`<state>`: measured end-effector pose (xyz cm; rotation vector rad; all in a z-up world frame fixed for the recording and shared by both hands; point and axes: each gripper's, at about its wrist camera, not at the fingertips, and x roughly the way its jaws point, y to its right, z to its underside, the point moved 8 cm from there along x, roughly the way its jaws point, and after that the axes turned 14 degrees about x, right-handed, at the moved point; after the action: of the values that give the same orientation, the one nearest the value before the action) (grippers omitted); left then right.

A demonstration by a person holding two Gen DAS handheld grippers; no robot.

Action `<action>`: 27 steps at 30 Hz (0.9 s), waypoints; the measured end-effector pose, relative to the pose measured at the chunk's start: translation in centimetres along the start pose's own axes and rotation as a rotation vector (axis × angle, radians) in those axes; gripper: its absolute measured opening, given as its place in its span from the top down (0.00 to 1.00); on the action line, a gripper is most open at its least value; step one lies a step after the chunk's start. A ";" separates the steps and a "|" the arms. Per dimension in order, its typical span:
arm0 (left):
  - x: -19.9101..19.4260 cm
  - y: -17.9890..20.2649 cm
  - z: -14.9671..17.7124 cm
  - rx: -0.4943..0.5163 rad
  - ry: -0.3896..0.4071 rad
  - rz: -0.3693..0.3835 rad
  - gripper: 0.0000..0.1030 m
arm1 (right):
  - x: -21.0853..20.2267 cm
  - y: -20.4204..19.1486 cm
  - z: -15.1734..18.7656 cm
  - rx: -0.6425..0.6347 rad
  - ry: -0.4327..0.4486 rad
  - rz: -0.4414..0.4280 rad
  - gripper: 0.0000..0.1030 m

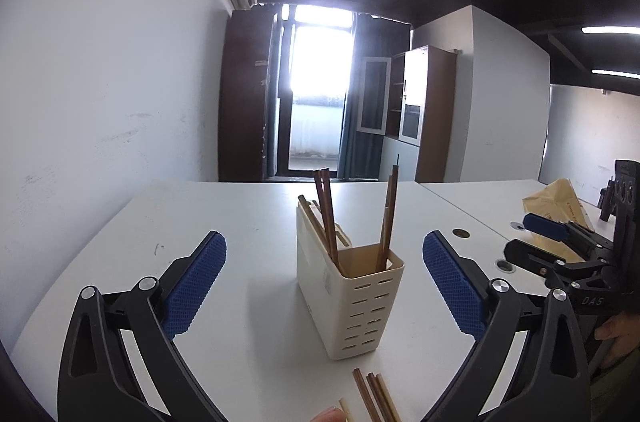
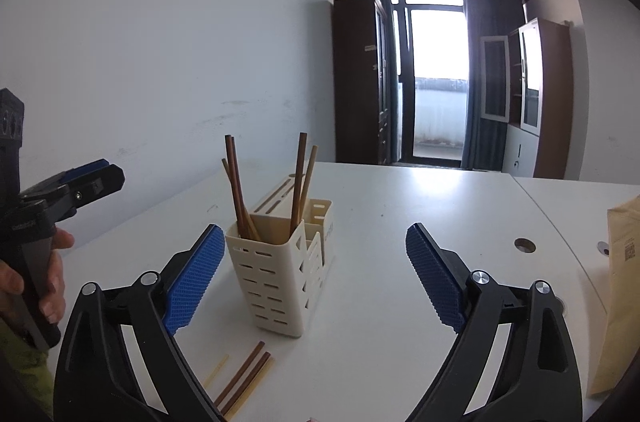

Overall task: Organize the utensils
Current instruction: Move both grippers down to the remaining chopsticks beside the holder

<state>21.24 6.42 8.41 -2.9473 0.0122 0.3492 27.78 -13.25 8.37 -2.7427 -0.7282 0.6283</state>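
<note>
1. Right now your left claw (image 1: 324,278) stands wide, its blue pads (image 1: 196,282) spread on either side of the cream utensil holder (image 1: 352,294) without touching it; nothing is gripped.
2. Your right claw (image 2: 316,274) is just as wide; the holder (image 2: 280,274) sits nearer its left pad (image 2: 196,278), apart from both, and nothing is held.
3. Brown chopsticks (image 1: 326,214) stand tilted in the holder: one bunch leans toward the wall side, another (image 1: 390,218) leans the other way in the front compartment.
4. More loose chopsticks (image 1: 374,398) lie flat on the white surface (image 1: 224,206) just in front of the holder, toward its near edge; a paler one (image 1: 346,408) lies beside them.
5. From the right wrist view those same loose sticks (image 2: 244,378) lie between the holder and the near edge, close to your left pad.
6. Your hand (image 2: 44,286) wraps the handle of the left claw, seen at the left edge of the right view.
7. A tan padded envelope (image 2: 616,294) lies at the right side of the surface, well apart from the holder.
8. A round cable hole (image 2: 525,245) sits in the surface between the envelope and the holder.
</note>
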 end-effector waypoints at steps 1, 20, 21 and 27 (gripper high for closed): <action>0.1 0.0 0.3 0.009 0.002 -0.006 0.06 | 0.0 0.1 0.2 -0.007 0.000 0.005 0.09; 1.1 3.2 6.4 0.094 -0.153 0.041 0.06 | 1.5 1.1 7.8 -0.052 -0.140 0.040 0.06; 1.1 3.2 6.7 0.090 -0.162 0.050 0.06 | 1.6 1.2 8.2 -0.053 -0.152 0.048 0.06; 1.5 3.3 8.9 0.079 -0.220 0.065 0.06 | 2.6 2.1 10.3 0.002 -0.244 0.059 0.06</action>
<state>20.59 4.74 -1.00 -2.8190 0.0905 0.6649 25.93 -12.49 -2.24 -2.7228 -0.6974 0.9895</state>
